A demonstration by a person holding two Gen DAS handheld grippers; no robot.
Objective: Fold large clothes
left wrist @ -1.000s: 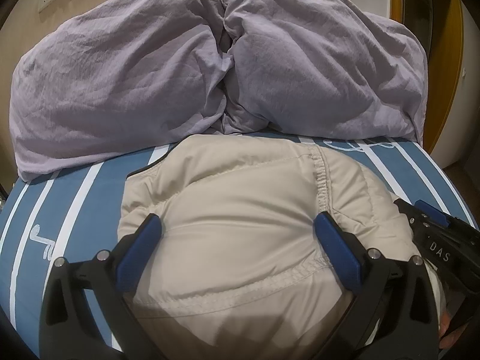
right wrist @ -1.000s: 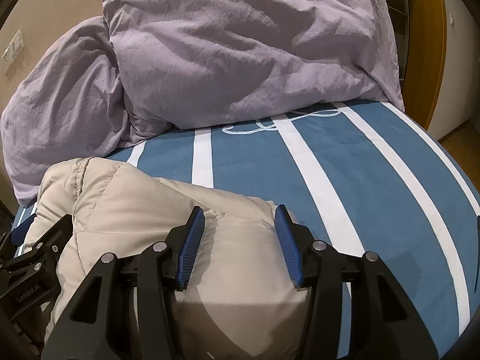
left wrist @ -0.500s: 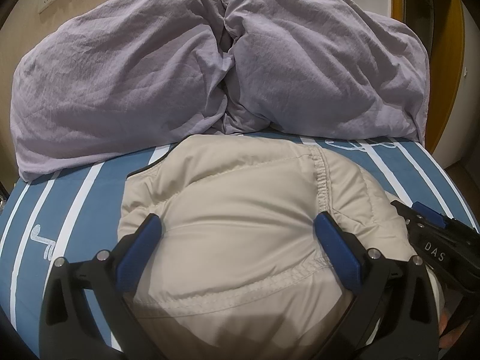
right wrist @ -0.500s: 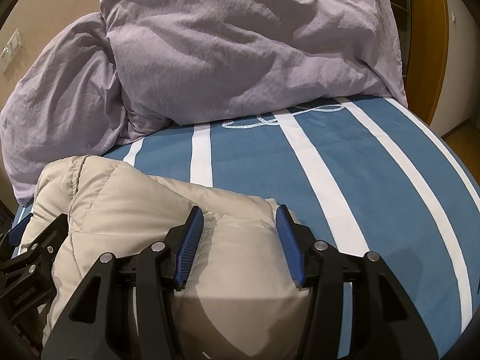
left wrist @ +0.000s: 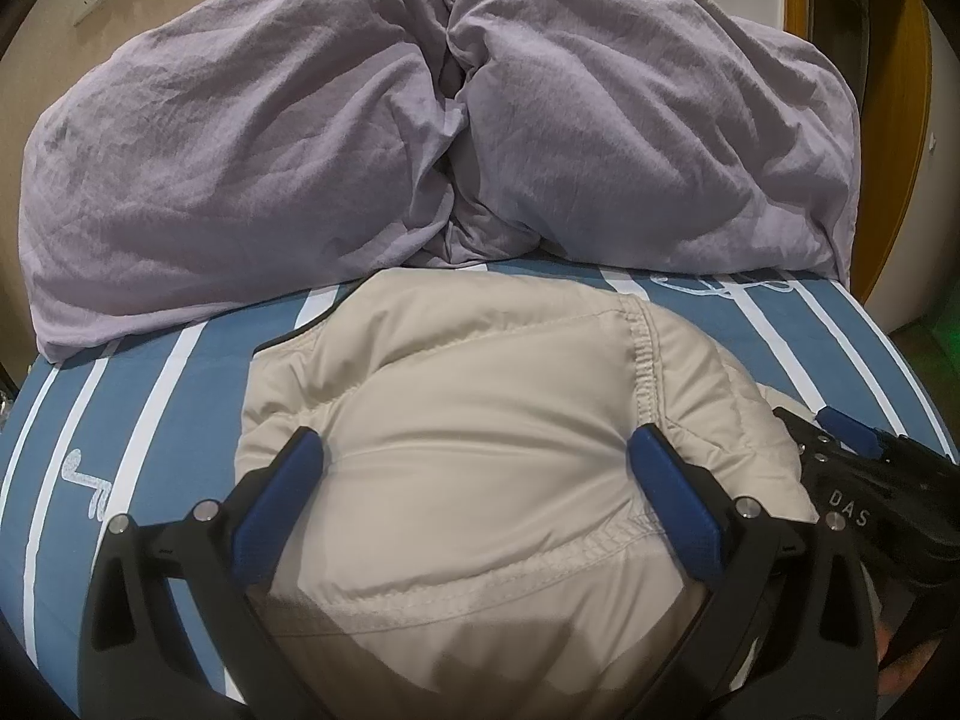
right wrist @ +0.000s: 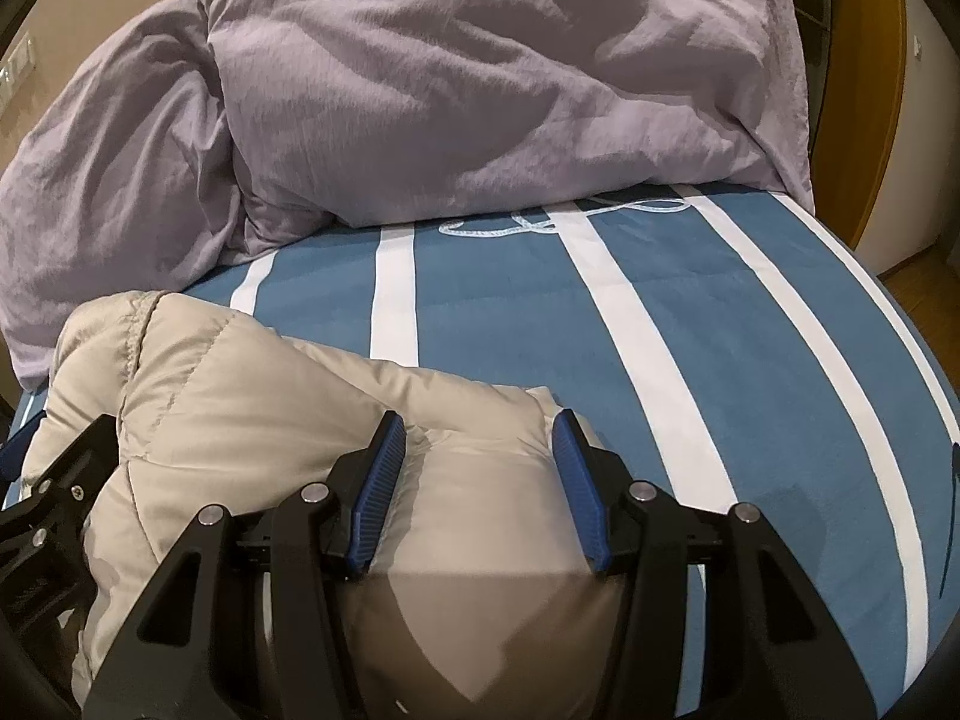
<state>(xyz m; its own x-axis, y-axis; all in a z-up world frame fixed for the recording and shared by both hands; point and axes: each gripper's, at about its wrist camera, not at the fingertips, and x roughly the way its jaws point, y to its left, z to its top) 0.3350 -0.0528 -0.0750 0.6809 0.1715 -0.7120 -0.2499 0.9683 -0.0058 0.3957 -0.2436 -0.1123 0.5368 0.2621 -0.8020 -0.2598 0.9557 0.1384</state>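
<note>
A beige puffy jacket (left wrist: 480,420) lies bunched in a folded mound on the blue striped bed; it also shows in the right wrist view (right wrist: 252,396). My left gripper (left wrist: 474,450) is open wide, its blue pads spread over the jacket's top. My right gripper (right wrist: 477,432) is open at the jacket's right end, with a puffed fold between its pads. The right gripper shows at the right edge of the left wrist view (left wrist: 864,480). The left gripper shows at the left edge of the right wrist view (right wrist: 54,492).
A crumpled lilac duvet (left wrist: 420,138) is piled across the far end of the bed, also in the right wrist view (right wrist: 450,78). Blue sheet with white stripes (right wrist: 690,348) stretches to the right of the jacket. The bed's right edge drops to a wooden floor (right wrist: 924,276).
The right gripper has moved slightly forward and down on the jacket. The left gripper and the jacket are nearly unchanged.
</note>
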